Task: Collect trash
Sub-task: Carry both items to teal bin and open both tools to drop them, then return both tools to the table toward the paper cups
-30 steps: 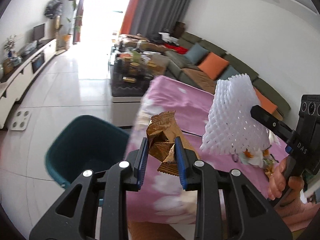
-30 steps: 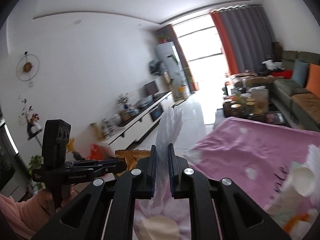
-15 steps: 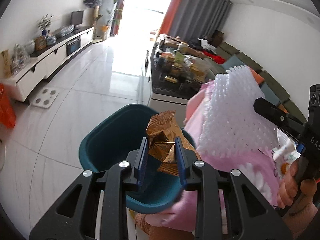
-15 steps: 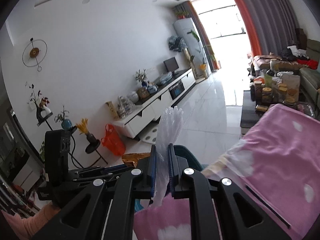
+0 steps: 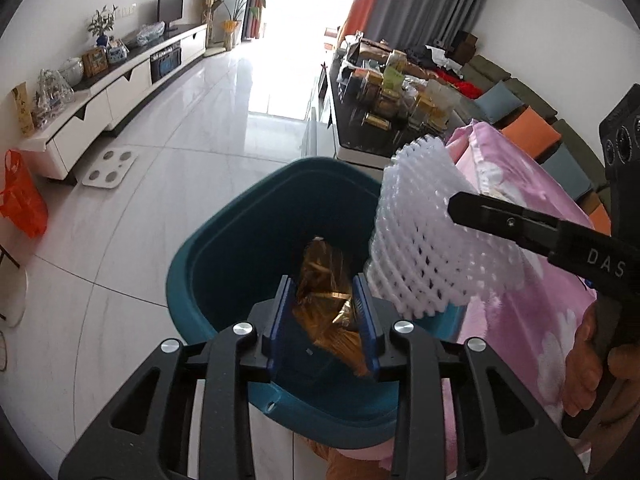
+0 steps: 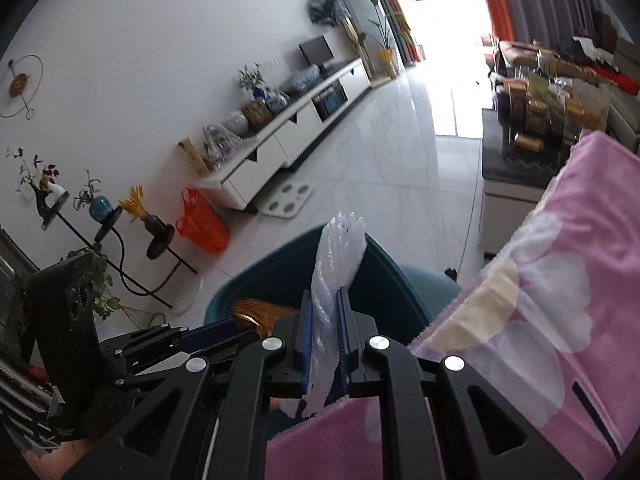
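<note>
A teal bin (image 5: 180,272) stands on the floor beside the pink blanket (image 5: 540,292). My left gripper (image 5: 320,280) hangs over the bin's mouth with a crumpled gold wrapper (image 5: 324,296) between its pads; its jaws are opening, and the pads still touch the wrapper. Just right of it, my right gripper (image 5: 456,208) is shut on a white foam fruit net (image 5: 420,248) above the bin's right rim. In the right wrist view the foam net (image 6: 340,248) stands up between the right gripper's (image 6: 325,292) pads over the bin (image 6: 256,276), with the gold wrapper (image 6: 256,312) and left gripper (image 6: 236,326) at lower left.
A hand (image 5: 600,360) holds the right gripper's handle over the blanket. Behind the bin a low table (image 5: 392,92) is crowded with boxes. A white TV cabinet (image 5: 120,88), a bathroom scale (image 5: 110,164) and an orange bag (image 5: 20,196) line the left side of the tiled floor.
Both grippers have swung from above the pink blanket to over the teal bin and dropped lower. The gold wrapper now sits inside the bin's mouth. The left jaws stand slightly wider.
</note>
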`<action>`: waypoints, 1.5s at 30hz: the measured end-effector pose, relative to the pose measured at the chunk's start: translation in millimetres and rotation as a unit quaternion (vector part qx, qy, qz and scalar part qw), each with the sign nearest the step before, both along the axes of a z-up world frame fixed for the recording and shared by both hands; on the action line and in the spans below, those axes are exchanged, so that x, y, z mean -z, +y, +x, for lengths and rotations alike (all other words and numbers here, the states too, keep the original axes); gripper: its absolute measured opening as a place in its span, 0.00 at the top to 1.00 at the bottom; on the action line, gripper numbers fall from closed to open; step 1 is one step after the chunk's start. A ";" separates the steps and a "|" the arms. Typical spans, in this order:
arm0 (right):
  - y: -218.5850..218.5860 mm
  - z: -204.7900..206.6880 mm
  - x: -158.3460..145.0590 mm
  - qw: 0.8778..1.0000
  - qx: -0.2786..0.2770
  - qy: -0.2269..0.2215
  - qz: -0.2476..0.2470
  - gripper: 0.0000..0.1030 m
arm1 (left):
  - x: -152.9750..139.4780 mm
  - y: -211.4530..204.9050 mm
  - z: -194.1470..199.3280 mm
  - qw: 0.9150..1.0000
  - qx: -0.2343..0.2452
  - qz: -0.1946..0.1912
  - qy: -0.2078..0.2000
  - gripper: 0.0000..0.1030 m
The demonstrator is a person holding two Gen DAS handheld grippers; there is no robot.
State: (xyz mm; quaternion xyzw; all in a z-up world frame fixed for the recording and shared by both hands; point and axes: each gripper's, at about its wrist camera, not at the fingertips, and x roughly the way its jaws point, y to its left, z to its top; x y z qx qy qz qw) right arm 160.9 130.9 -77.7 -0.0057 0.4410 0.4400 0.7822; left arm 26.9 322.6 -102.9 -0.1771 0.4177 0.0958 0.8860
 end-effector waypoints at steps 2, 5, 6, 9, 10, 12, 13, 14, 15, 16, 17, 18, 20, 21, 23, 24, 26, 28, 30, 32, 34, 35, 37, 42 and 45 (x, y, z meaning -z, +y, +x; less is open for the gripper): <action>3.5 0.3 3.6 1.000 0.000 0.003 -0.008 0.87 | 5.2 3.3 6.4 1.000 -0.001 -0.004 0.003 0.70; 3.1 -0.8 5.4 1.000 0.004 0.005 -0.009 0.84 | 7.2 3.9 9.5 1.000 -0.002 -0.004 0.001 0.66; 2.4 -0.8 6.0 1.000 0.003 0.004 -0.007 0.84 | 7.2 3.1 9.2 1.000 -0.003 -0.004 0.001 0.64; -4.1 -4.7 4.1 1.000 0.004 0.001 -0.004 0.70 | 2.2 2.0 8.9 1.000 -0.012 0.003 -0.008 0.60; -6.3 -4.6 3.9 1.000 0.005 0.001 -0.003 0.69 | -2.0 0.7 6.3 1.000 -0.014 0.004 -0.013 0.58; -11.3 -5.2 2.7 1.000 0.006 -0.003 0.001 0.69 | -11.6 -3.0 -0.8 0.999 -0.019 0.013 -0.028 0.52; -15.5 -6.9 -0.2 1.000 0.007 -0.004 0.007 0.68 | -19.0 -6.0 -4.6 0.999 -0.020 0.019 -0.039 0.51; -20.7 -9.2 -4.0 1.000 0.007 -0.006 0.013 0.68 | -25.9 -8.9 -7.6 0.998 -0.019 0.024 -0.049 0.50; -27.1 -12.1 -8.9 1.000 0.008 -0.011 0.020 0.68 | -32.1 -13.2 -11.3 0.998 -0.016 0.027 -0.056 0.48; -34.0 -15.7 -14.8 0.999 0.007 -0.018 0.026 0.68 | -41.3 -17.9 -15.4 0.997 -0.011 0.034 -0.068 0.47; -40.3 -18.7 -21.0 0.999 0.006 -0.026 0.029 0.67 | -49.2 -24.0 -18.0 0.996 -0.005 0.041 -0.079 0.43; -49.5 -24.4 -29.6 0.999 0.003 -0.039 0.035 0.65 | -57.8 -31.5 -20.9 0.995 0.002 0.048 -0.090 0.39; -68.4 -31.7 -42.6 0.997 0.006 -0.061 0.048 0.59 | -72.1 -44.6 -26.4 0.992 0.019 0.052 -0.115 0.33; -84.4 -40.9 -52.0 0.995 0.010 -0.078 0.055 0.57 | -77.6 -52.3 -29.8 0.991 0.027 0.052 -0.124 0.30; -108.8 -48.5 -63.0 0.993 0.022 -0.097 0.063 0.55 | -87.9 -72.6 -32.2 0.987 0.053 0.052 -0.146 0.29; -126.8 -56.7 -69.0 0.991 0.033 -0.111 0.066 0.54 | -91.6 -84.7 -31.3 0.984 0.072 0.046 -0.156 0.27; -154.7 -65.6 -76.1 0.988 0.056 -0.129 0.064 0.53 | -95.9 -107.5 -26.2 0.980 0.102 0.043 -0.163 0.27; -185.0 -75.3 -81.1 0.983 0.084 -0.149 0.059 0.53 | -97.7 -131.8 -20.2 0.976 0.137 0.033 -0.168 0.26; -209.9 -79.9 -81.6 0.980 0.111 -0.155 0.056 0.52 | -97.1 -155.8 -15.3 0.970 0.168 0.028 -0.171 0.26; -240.4 -86.0 -81.7 0.975 0.146 -0.160 0.052 0.52 | -95.5 -181.4 -8.2 0.964 0.201 0.024 -0.172 0.26; -270.6 -92.2 -78.6 0.968 0.183 -0.163 0.046 0.52 | -92.7 -205.4 -2.4 0.958 0.231 0.022 -0.171 0.26; -282.6 -94.7 -77.0 0.965 0.199 -0.164 0.041 0.52 | -90.5 -216.4 0.2 0.955 0.242 0.022 -0.170 0.26; -309.5 -99.5 -73.9 0.957 0.235 -0.166 0.033 0.52 | -86.9 -237.5 7.2 0.949 0.267 0.018 -0.165 0.26; -367.3 -103.0 -68.8 0.933 0.318 -0.171 0.015 0.52 | -77.2 -287.5 28.3 0.934 0.322 0.013 -0.153 0.26; -397.0 -99.8 -65.5 0.913 0.370 -0.170 -0.002 0.48 | -72.4 -309.5 42.6 0.928 0.344 0.014 -0.145 0.26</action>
